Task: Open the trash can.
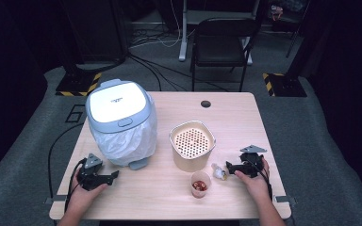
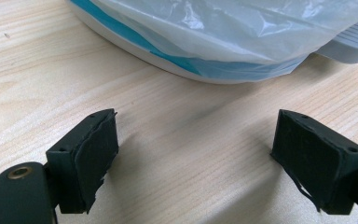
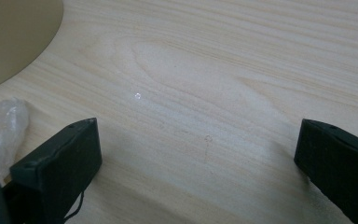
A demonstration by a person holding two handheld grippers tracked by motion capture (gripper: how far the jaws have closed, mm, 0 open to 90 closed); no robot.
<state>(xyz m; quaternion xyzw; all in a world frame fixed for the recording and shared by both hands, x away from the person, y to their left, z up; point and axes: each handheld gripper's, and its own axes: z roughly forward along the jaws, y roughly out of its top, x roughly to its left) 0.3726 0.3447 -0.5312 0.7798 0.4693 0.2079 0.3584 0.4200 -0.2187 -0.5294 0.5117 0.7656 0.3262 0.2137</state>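
Observation:
A small bin with a white lid and a clear plastic liner stands on the left of the wooden table. My left gripper lies just in front of it, open with nothing between its jaws. In the left gripper view the bin's base and liner are close ahead. A beige perforated container stands mid-table. In front of it is a small cup holding red pieces. My right gripper rests open by a crumpled clear wrapper. In the right gripper view the wrapper is beside one jaw.
The bin's grey foot pedal sticks out toward the table's front. A round cable hole sits near the far edge. A black chair stands behind the table. Bare wood lies to the right of the container.

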